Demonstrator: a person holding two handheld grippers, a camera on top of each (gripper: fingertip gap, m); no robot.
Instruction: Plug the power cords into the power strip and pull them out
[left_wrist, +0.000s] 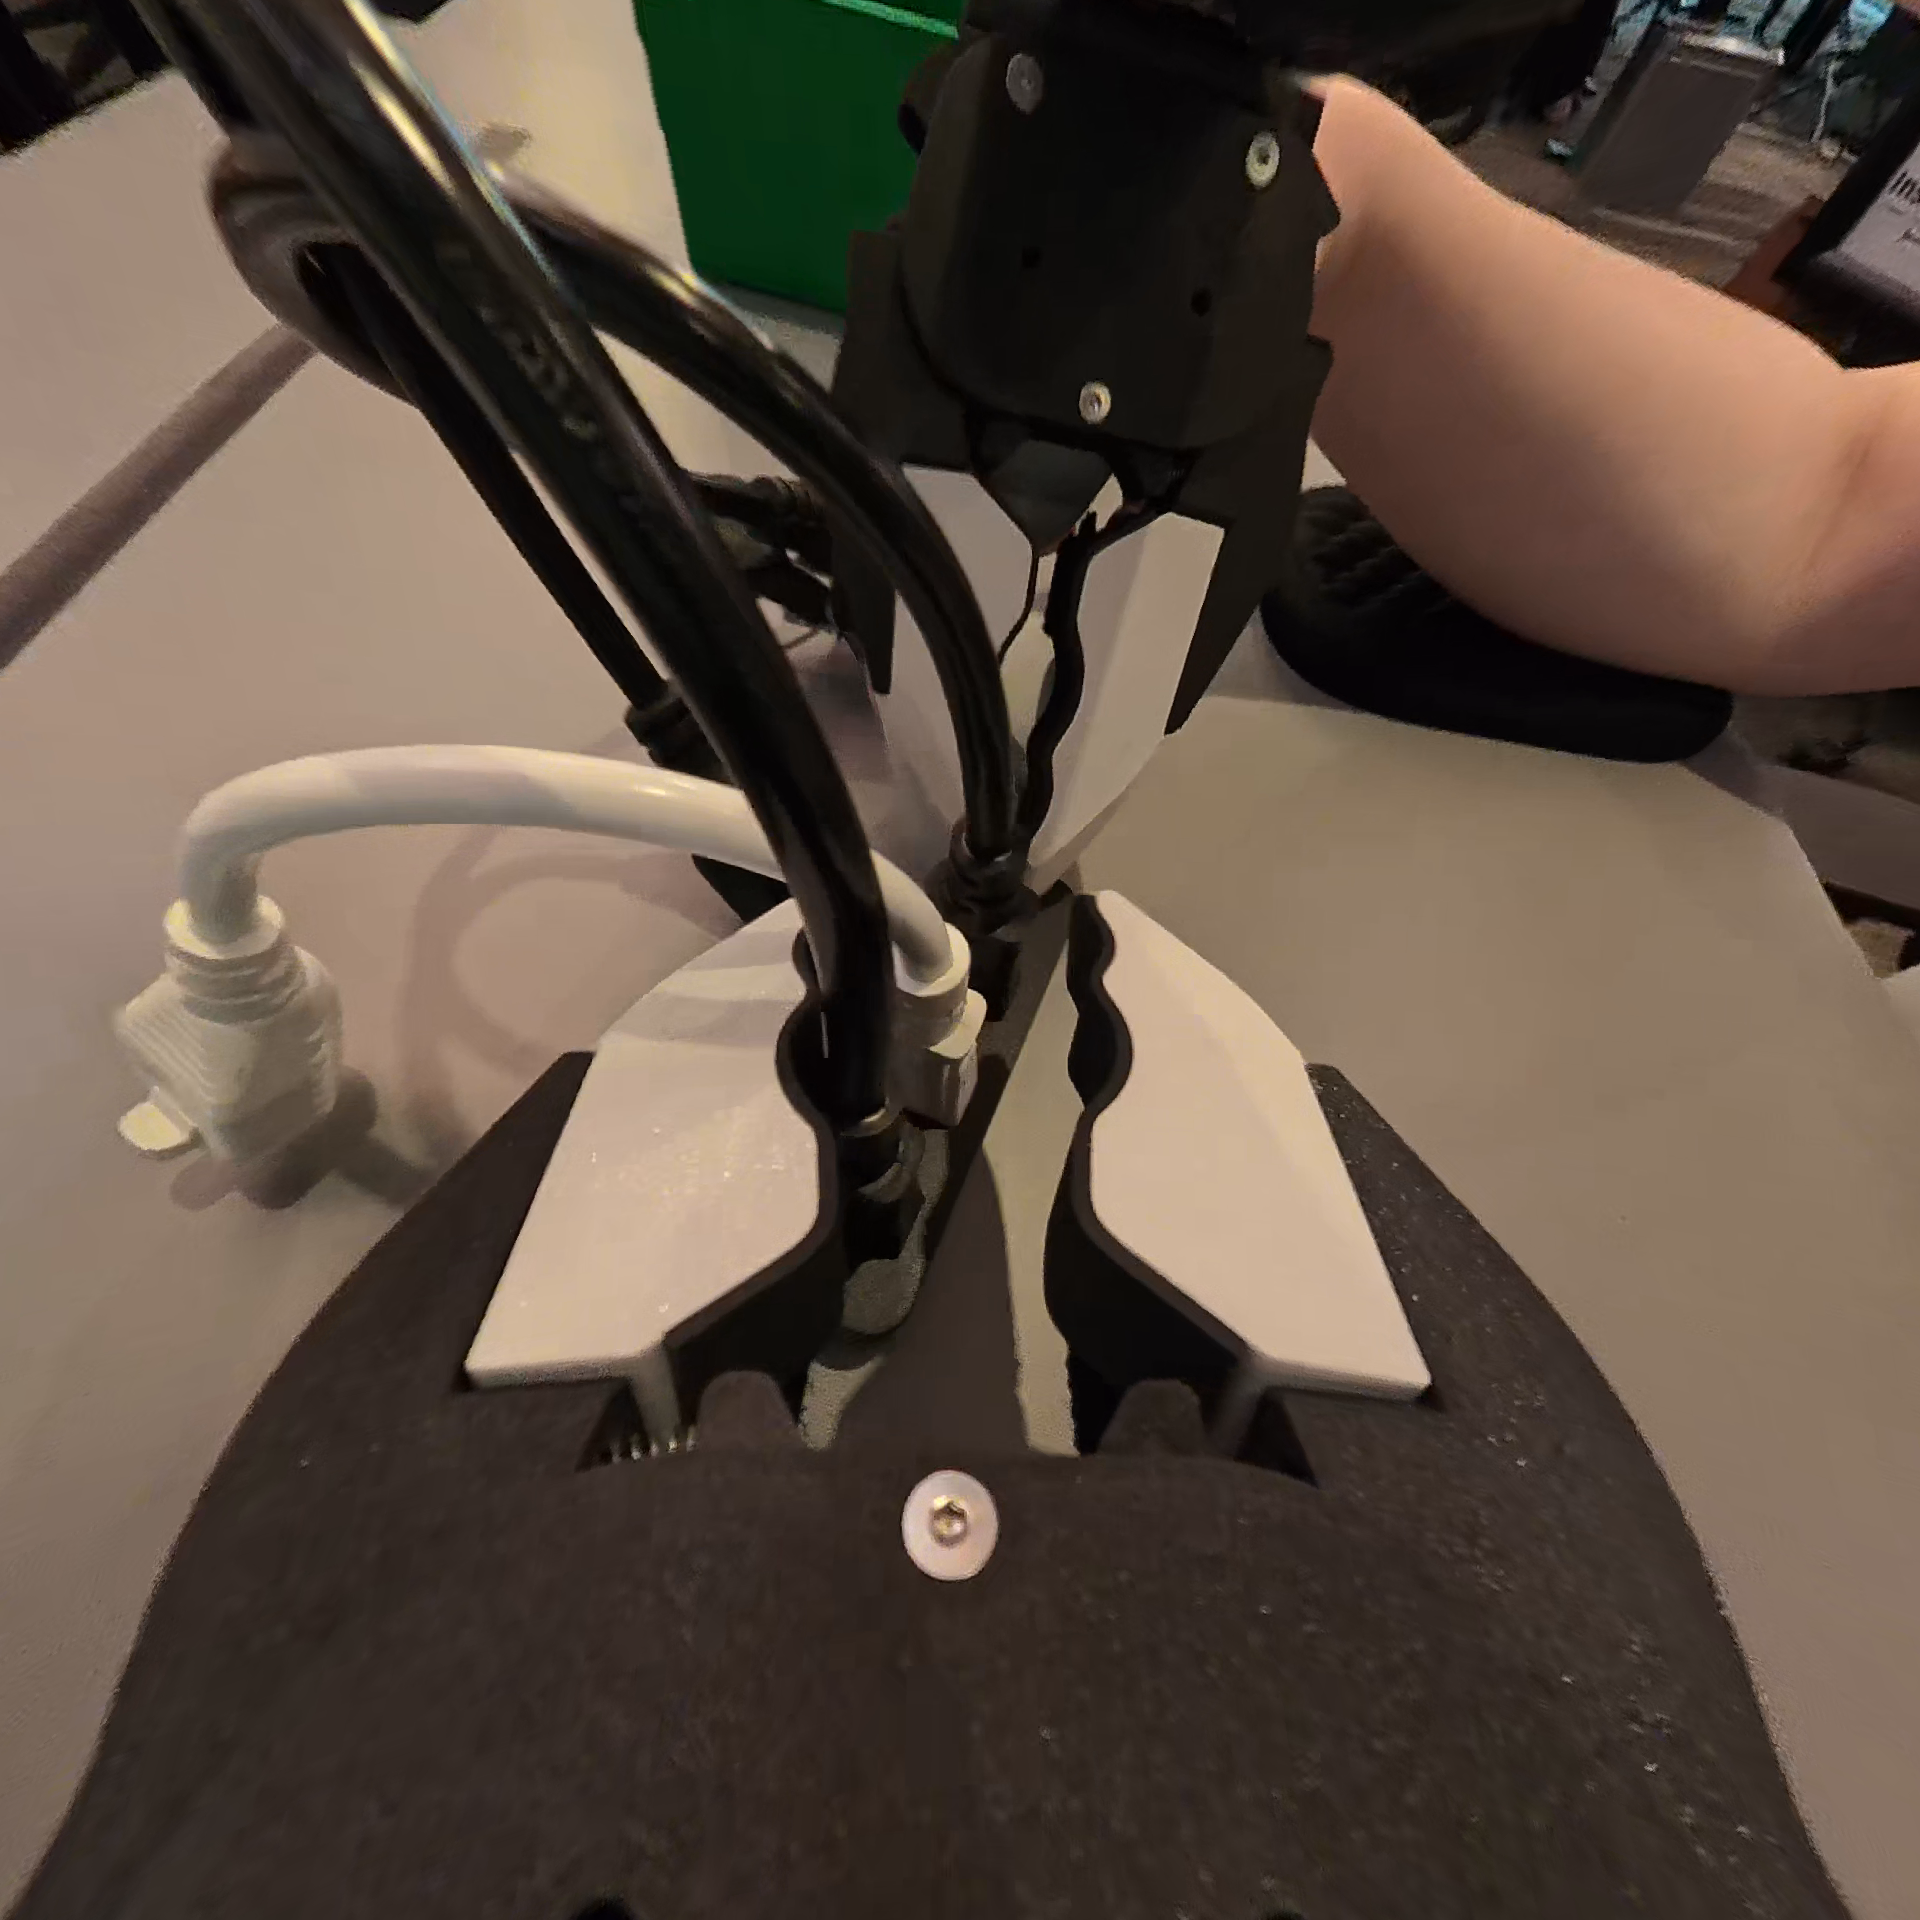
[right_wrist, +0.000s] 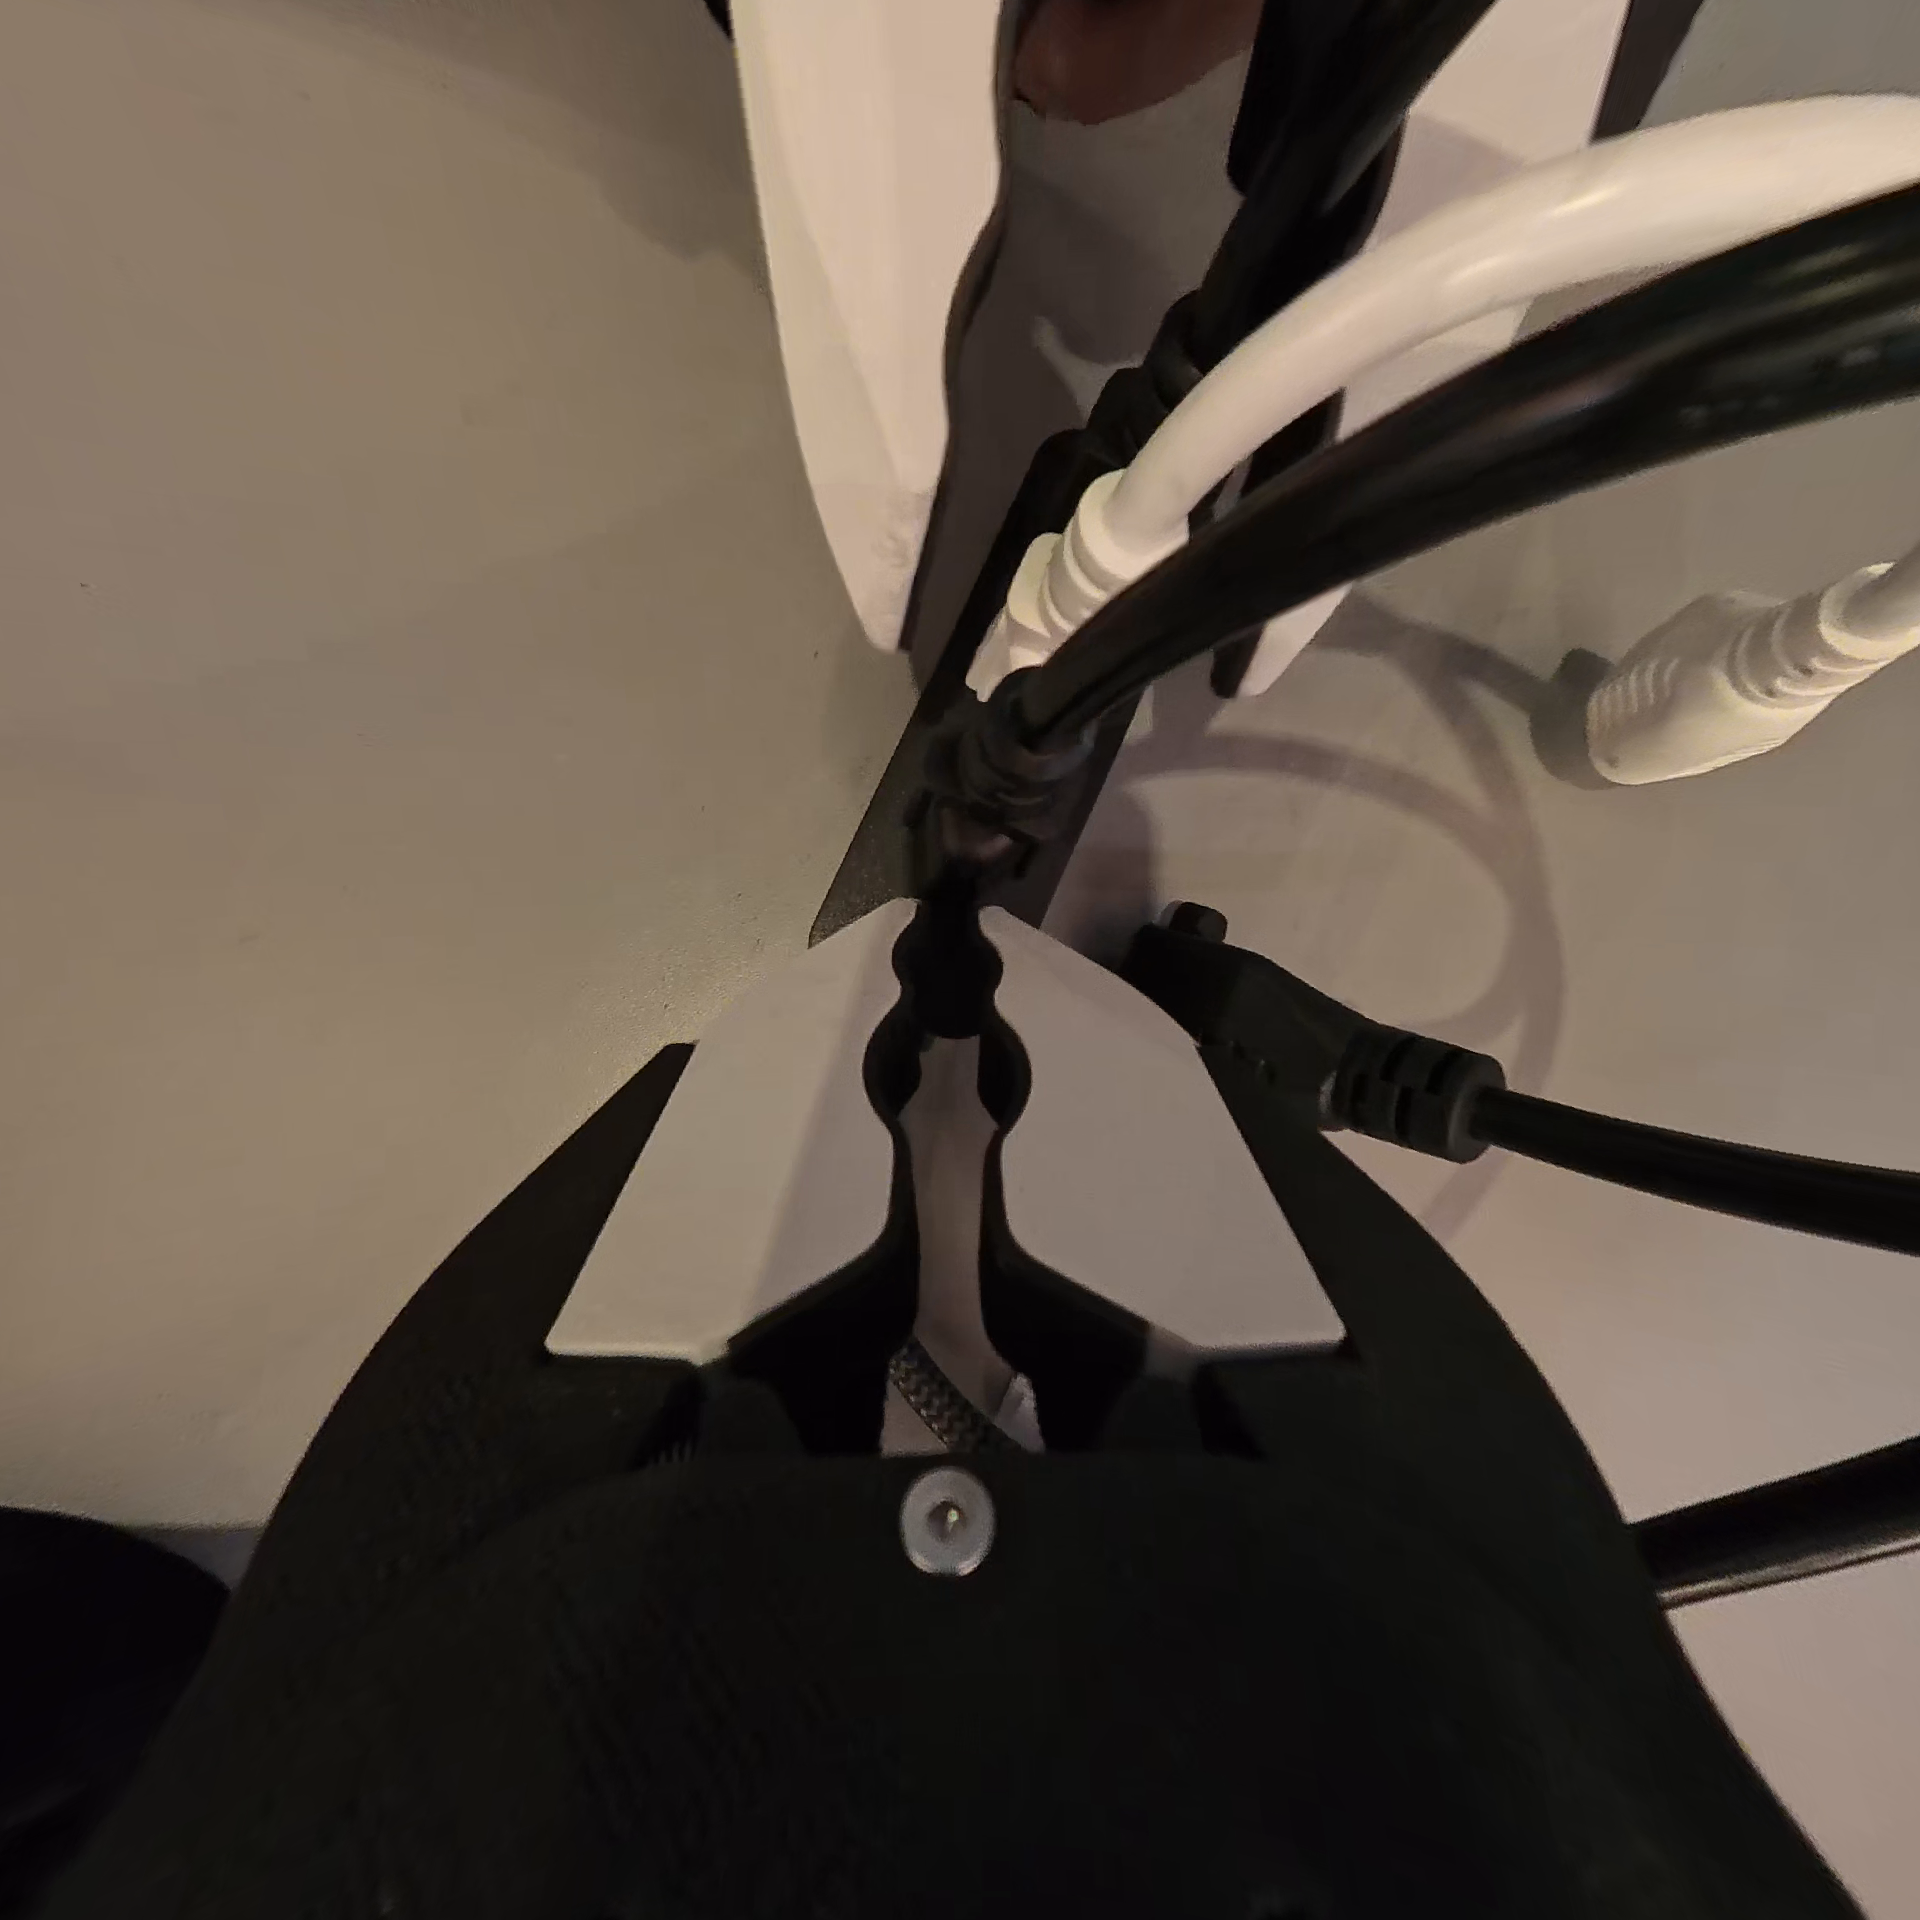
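Left wrist view: left gripper (left_wrist: 1023, 935) spread around the black power strip (left_wrist: 1023, 997), seemingly bracing it, though whether the pads touch I cannot tell. A black cord (left_wrist: 831, 810) and a white cord (left_wrist: 914, 940) sit plugged in between its fingers. A loose white plug (left_wrist: 244, 1049) lies on the table (left_wrist: 1455, 1039).

Right wrist view: right gripper (right_wrist: 948, 925) pinched nearly shut at the strain relief of a plugged black plug (right_wrist: 982, 774) (a thin hold). A spare black plug (right_wrist: 1278, 1029) lies just beside.

Risks: pulling by the cord neck may slip; crossing cables could snag; an unbraced strip lifts.
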